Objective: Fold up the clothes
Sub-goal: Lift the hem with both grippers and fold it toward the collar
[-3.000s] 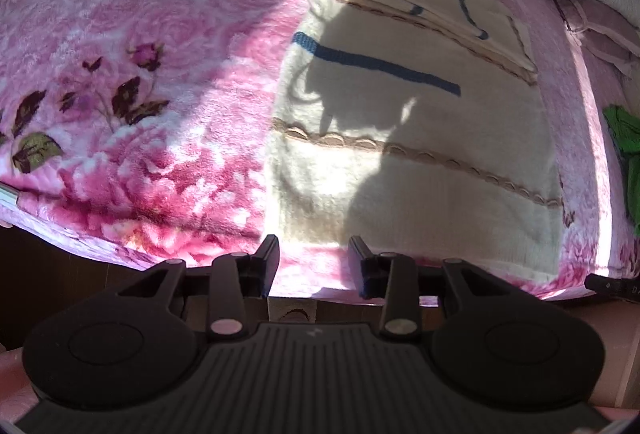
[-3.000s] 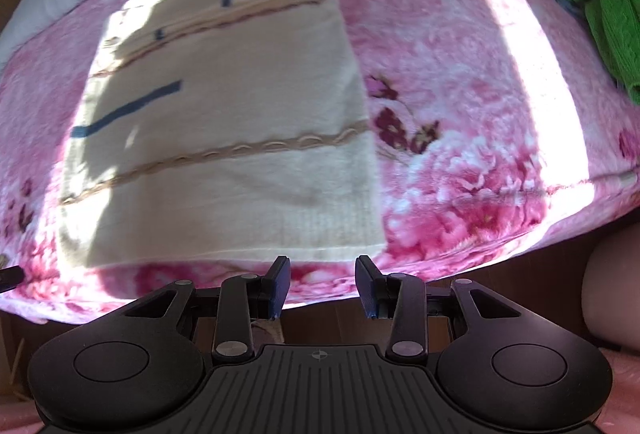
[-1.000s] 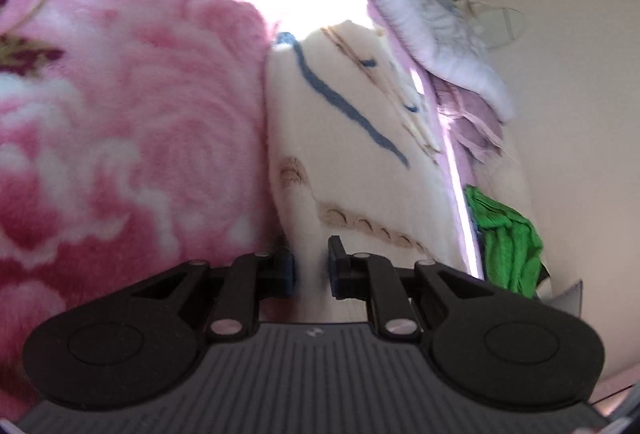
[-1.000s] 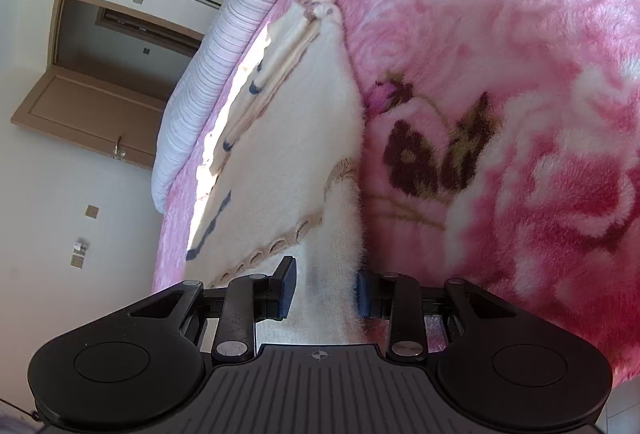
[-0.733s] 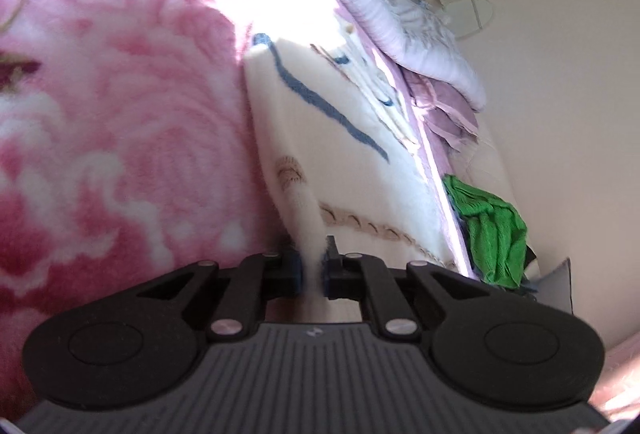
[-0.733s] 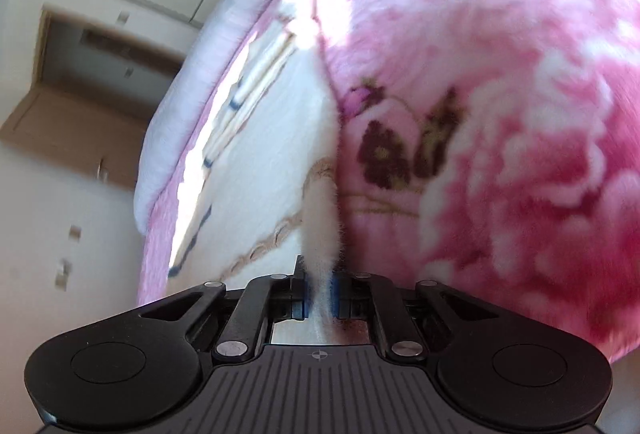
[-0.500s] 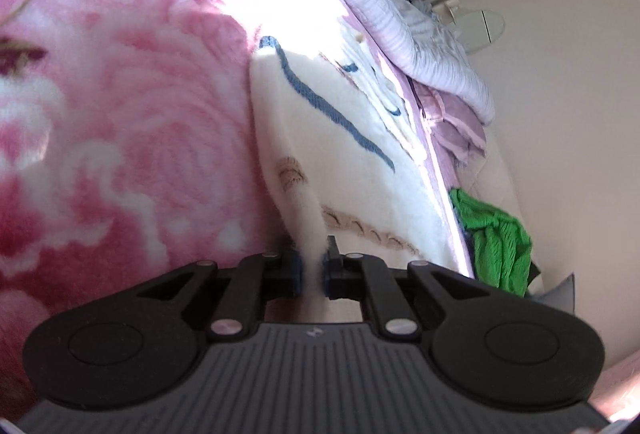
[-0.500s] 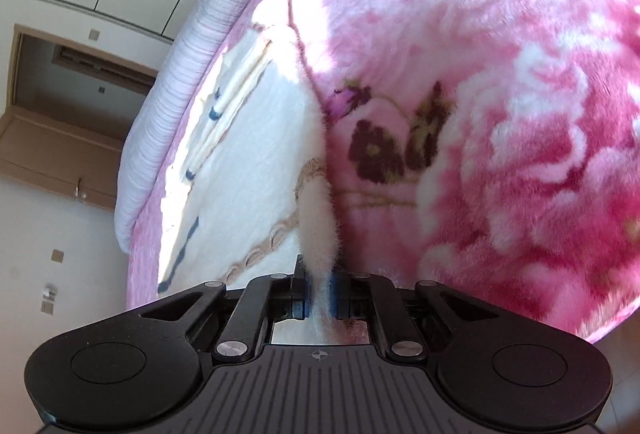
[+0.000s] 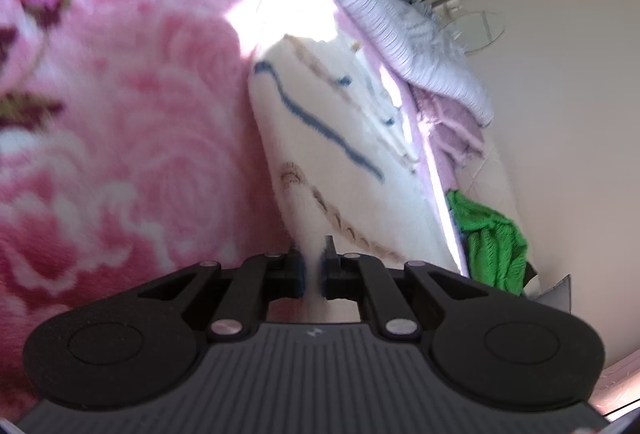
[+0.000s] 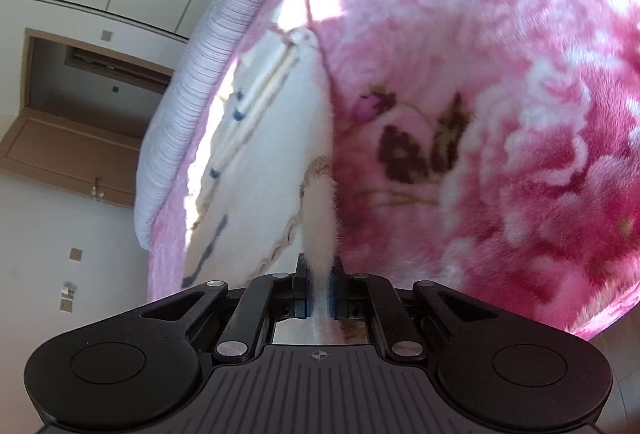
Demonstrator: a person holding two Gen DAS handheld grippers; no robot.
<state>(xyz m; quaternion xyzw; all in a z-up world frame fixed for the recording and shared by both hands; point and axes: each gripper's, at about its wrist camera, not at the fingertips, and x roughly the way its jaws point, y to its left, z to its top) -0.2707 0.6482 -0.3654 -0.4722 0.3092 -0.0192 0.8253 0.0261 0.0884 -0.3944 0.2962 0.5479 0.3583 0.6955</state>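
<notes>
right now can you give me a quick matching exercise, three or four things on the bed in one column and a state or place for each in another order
Things:
1. cream sweater
2. green garment
3. pink floral blanket
4. striped bedding

States or places:
A. spread under everything
B. crumpled beyond the sweater's far side
C. hem pinched by the left gripper and right gripper
D. rolled along the bed's far edge

Pairs: 1-C, 2-B, 3-A, 4-D
</notes>
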